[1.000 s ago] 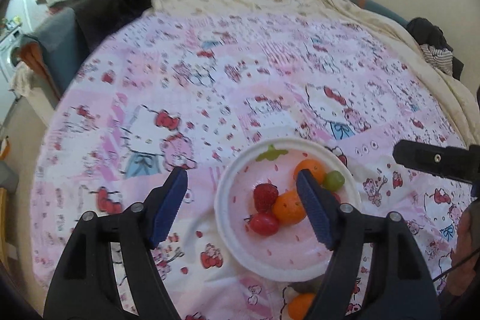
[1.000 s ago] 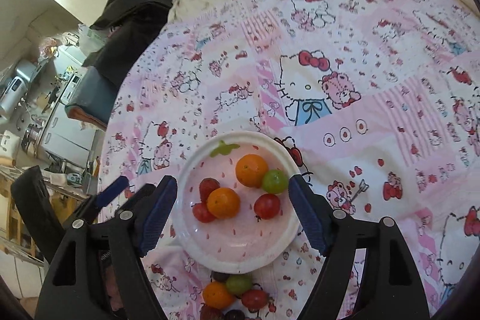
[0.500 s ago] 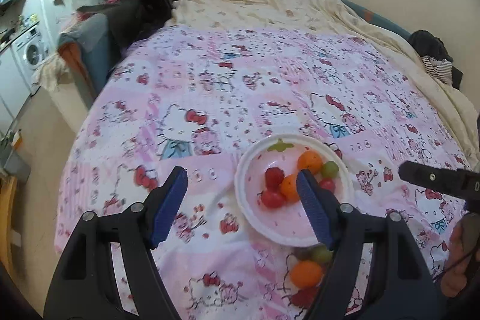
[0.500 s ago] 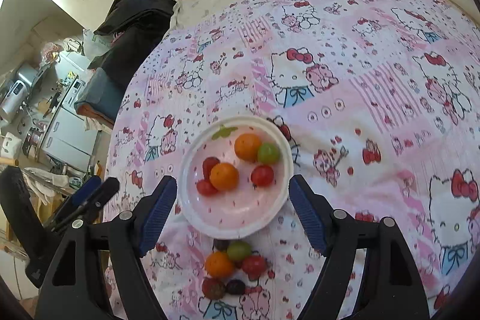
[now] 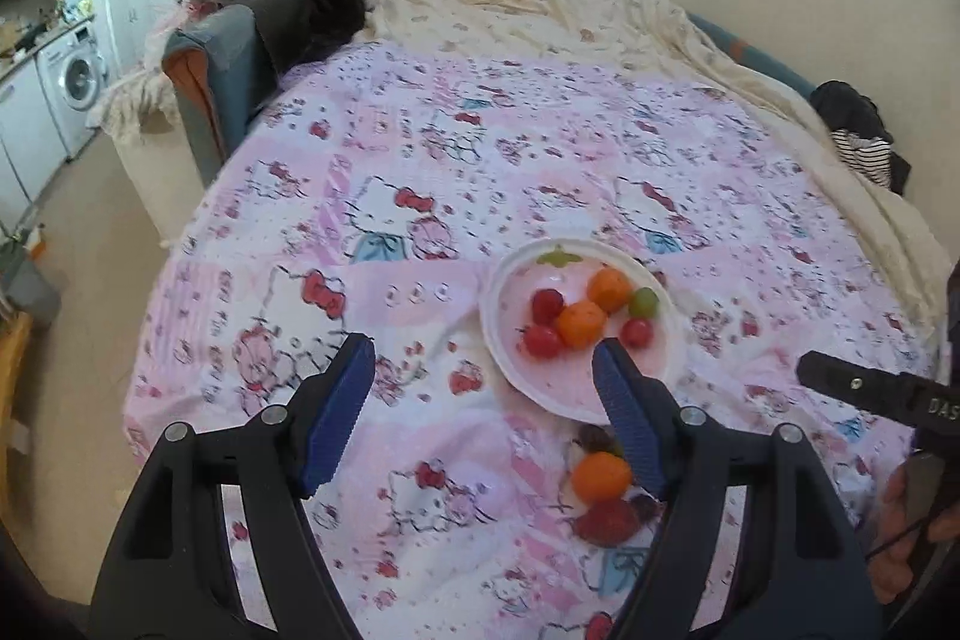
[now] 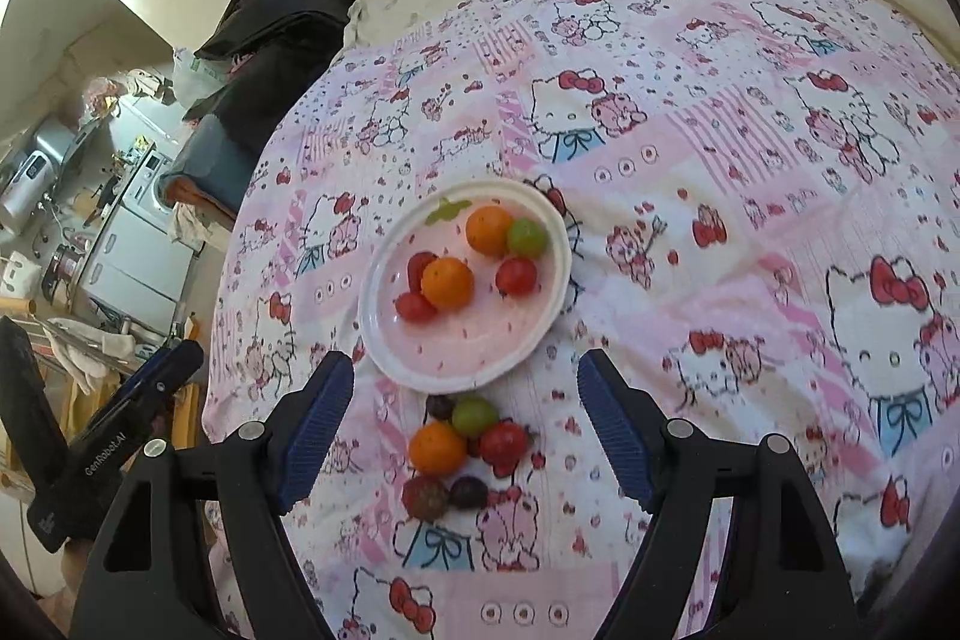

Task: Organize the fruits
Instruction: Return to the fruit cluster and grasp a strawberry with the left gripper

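A: Fruits (image 5: 576, 319), small, round and glossy, sit on the white plate (image 5: 510, 358) in the left wrist view: two oranges, three red ones and a green grape. Where does the plate lie?

B: On the bed's soft pink cartoon-print quilt (image 5: 420, 160), toward its near edge. A loose pile of fruit (image 5: 600, 490) lies on the cloth just nearer than the plate, an orange one above a red one.

A: And the left gripper (image 5: 483, 364)?

B: Jaws spread wide with nothing between them, ribbed blue pads on black arms, hanging above the quilt.

A: The right wrist view?

B: Same plate (image 6: 390, 340), shallow, speckled pink inside, with a green leaf mark at its far rim. The pile (image 6: 462, 448) touches its near rim: an orange, a green grape, a red tomato and dark wrinkled pieces.

A: The right gripper (image 6: 465, 379)?

B: Gaping and empty, with the pile between its two blue pads.
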{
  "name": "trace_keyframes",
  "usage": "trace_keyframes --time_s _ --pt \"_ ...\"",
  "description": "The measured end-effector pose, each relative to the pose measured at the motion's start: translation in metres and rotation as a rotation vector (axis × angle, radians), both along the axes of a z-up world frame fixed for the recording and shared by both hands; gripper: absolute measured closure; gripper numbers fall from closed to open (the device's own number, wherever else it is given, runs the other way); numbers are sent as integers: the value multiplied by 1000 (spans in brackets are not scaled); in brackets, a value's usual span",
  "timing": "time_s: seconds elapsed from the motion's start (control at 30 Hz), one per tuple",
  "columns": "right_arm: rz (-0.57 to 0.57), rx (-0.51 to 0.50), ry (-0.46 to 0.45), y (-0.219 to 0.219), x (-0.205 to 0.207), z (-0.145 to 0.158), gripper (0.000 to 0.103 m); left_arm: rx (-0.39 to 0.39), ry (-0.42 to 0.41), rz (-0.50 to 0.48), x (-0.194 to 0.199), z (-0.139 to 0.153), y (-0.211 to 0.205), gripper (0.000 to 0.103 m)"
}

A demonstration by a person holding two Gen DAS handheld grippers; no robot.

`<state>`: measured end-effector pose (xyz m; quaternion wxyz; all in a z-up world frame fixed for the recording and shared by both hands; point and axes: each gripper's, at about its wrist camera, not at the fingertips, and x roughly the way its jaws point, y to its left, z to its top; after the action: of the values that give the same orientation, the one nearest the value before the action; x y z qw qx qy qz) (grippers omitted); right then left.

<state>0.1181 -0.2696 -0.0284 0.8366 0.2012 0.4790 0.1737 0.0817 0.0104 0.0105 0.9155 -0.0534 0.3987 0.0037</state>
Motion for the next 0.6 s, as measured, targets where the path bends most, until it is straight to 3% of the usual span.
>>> trace_keyframes --time_s 0.3,0.6 --pt "-17 -20 46 -2 -17 -13 23 11 105 -47 -11 -25 -16 26" --pt "-115 -1 159 -27 -10 -41 23 2 264 -105 -6 -67 -31 26"
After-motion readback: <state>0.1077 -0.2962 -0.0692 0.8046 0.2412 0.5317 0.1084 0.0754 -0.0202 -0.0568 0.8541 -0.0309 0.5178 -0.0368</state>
